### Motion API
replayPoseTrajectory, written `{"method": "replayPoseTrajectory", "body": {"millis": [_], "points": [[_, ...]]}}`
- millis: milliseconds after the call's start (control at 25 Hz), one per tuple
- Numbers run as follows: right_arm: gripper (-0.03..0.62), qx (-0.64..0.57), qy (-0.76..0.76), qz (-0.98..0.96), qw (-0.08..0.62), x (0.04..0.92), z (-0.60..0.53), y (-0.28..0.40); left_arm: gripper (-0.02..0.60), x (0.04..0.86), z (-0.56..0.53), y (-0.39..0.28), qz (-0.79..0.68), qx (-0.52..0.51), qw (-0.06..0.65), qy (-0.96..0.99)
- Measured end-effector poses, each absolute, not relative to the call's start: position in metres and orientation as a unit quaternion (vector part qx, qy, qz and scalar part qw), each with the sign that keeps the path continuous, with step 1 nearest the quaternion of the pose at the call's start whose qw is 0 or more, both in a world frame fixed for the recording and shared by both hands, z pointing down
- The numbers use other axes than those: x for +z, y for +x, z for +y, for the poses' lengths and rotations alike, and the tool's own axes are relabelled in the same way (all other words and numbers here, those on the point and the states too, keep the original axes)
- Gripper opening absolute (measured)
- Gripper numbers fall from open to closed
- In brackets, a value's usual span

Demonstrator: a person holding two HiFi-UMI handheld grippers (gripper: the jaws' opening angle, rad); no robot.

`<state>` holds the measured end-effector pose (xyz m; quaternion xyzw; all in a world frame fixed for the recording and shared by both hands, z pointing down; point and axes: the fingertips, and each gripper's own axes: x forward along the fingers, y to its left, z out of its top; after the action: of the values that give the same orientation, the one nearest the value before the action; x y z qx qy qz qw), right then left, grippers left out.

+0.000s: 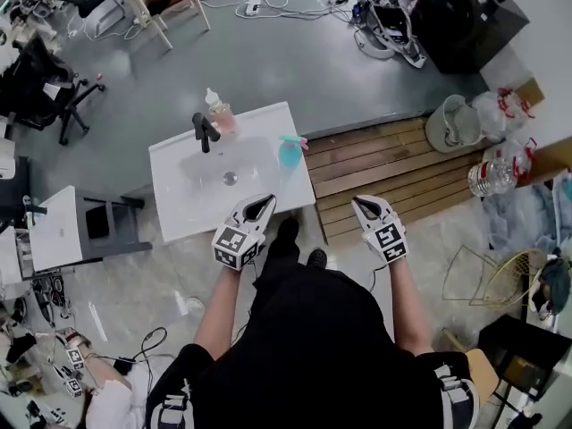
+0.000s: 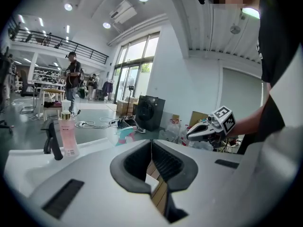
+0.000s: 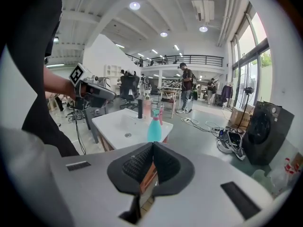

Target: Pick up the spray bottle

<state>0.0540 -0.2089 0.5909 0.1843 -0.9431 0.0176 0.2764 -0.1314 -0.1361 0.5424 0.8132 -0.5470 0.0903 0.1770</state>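
Observation:
The teal spray bottle (image 1: 290, 153) with a pink trigger stands upright at the right edge of the white sink unit (image 1: 192, 208). In the right gripper view the spray bottle (image 3: 154, 126) is straight ahead beyond the jaws. In the left gripper view only the top of the bottle (image 2: 126, 135) shows above the gripper body. My left gripper (image 1: 261, 203) hangs over the sink's near right corner, shut and empty. My right gripper (image 1: 365, 205) is to the right of the sink above the wooden platform, its pads together with nothing between them. Both are short of the bottle.
A black faucet (image 1: 205, 132) and a pink bottle (image 1: 220, 115) stand at the back of the sink. A wooden platform (image 1: 393, 161) lies to the right, with a bucket (image 1: 451, 123) and plastic bottles (image 1: 492, 175) beyond. A black machine (image 1: 460, 16) and cables sit farther back.

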Motion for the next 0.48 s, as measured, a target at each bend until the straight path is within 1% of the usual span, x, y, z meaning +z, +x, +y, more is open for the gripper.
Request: {"method": "replayPoseTrajectory", "body": {"millis": [200,360,480], "points": [[0.017,0.018,0.212,-0.939,0.269,0.579,-0.250,0.022,0.024,0.550,-0.188,-0.161,-0.509,0.087,0.187,0.836],[0.017,0.062,0.241,-0.939,0.236,0.578,-0.276,0.005,0.023,0.558,-0.225,-0.177,-0.481,0.091,0.187,0.851],[0.017,0.076,0.255,-0.934,0.239,0.586,-0.287,-0.002,0.023,0.566,-0.242,-0.188,-0.466,0.102,0.187,0.859]]}}
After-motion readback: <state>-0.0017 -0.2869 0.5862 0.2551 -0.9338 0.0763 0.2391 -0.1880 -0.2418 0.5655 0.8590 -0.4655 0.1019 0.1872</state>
